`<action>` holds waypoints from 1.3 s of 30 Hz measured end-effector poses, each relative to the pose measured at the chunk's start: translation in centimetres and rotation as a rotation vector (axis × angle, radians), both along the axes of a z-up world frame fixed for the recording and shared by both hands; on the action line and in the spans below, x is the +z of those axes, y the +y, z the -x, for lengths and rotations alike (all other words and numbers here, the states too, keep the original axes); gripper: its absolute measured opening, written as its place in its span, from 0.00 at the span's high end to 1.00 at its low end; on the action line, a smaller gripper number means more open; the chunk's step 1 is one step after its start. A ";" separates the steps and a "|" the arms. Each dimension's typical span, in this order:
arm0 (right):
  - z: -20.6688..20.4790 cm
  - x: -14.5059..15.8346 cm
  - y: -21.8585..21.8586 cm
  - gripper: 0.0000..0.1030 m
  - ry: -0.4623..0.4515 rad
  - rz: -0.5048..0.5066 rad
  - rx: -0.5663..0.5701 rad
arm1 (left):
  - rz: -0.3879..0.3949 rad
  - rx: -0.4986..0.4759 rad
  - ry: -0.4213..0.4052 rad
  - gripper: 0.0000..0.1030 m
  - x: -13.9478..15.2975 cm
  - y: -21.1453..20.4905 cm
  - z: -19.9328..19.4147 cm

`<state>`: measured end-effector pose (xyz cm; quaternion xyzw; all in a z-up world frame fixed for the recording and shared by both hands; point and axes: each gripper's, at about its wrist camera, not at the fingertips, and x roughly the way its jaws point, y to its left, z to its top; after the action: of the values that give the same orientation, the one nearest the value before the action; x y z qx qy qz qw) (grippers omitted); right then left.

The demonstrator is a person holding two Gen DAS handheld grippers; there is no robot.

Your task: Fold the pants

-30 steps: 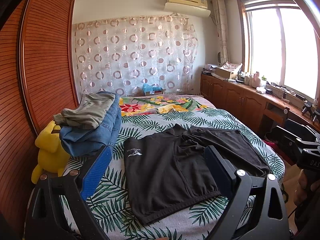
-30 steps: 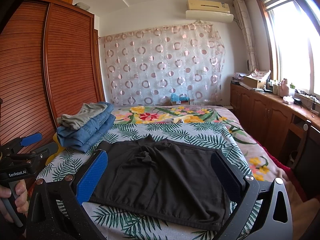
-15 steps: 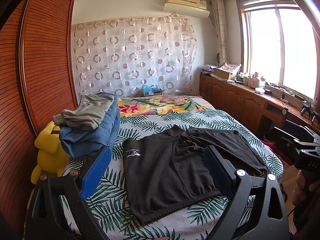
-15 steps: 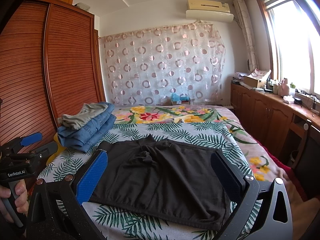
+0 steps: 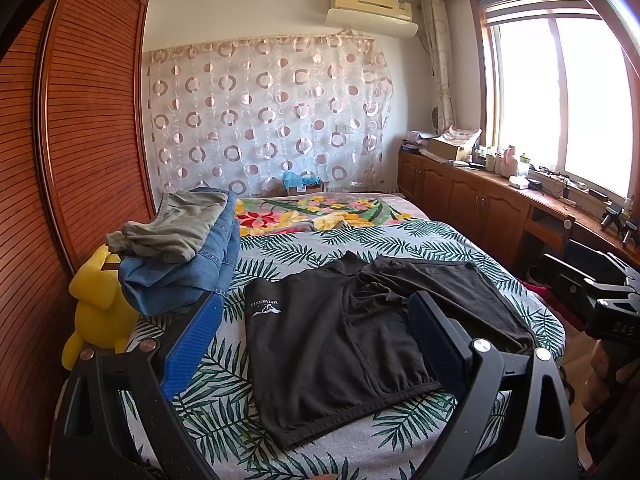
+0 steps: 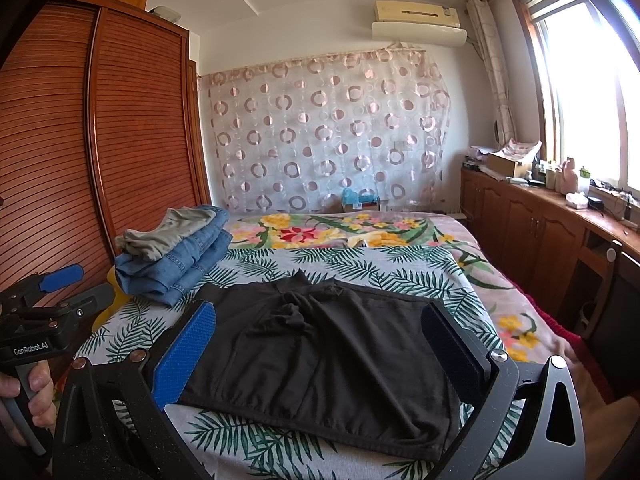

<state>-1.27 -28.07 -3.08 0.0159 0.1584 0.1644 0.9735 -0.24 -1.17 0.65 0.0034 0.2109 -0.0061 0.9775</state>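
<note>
Here, bed (image 5: 420, 236) with leaf-print cover is stretching ahead of both sets of jaws. Black pants (image 5: 352, 340) are lying flat on it, spread wide, sitting between and just beyond each gripper's fingers, untouched. Stack of folded jeans (image 6: 180, 264) with grey garment (image 6: 164, 232) on top is resting beyond the left finger, well apart from pants. Left gripper (image 5: 312, 336) is hovering, jaws wide apart, holding nothing. Right gripper (image 6: 320, 340) is hovering likewise, jaws spread, empty. Yellow plush toy (image 5: 96, 300) is sitting at bed edge, outside left finger.
</note>
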 end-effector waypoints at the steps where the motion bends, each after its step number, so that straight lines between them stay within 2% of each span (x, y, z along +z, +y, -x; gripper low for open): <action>1: 0.0 0.0 0.0 0.00 0.001 0.000 0.000 | -0.001 0.001 0.000 0.08 0.0 0.0 0.0; 15: 0.1 -0.1 0.0 0.00 0.004 0.002 -0.002 | -0.003 0.001 0.003 0.08 0.2 -0.3 0.1; 20: -0.2 -0.3 0.1 0.00 0.011 0.009 -0.004 | -0.003 0.000 0.027 0.08 -0.1 -0.5 -0.2; 39: -2.8 -2.2 -0.8 0.00 0.099 0.037 -0.052 | 0.039 -0.026 0.183 0.08 -6.7 1.3 -3.5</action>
<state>1.55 -28.89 -5.29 0.0102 0.2089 0.1352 0.9685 3.23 0.08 -6.10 -0.0137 0.2992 -0.0232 0.9538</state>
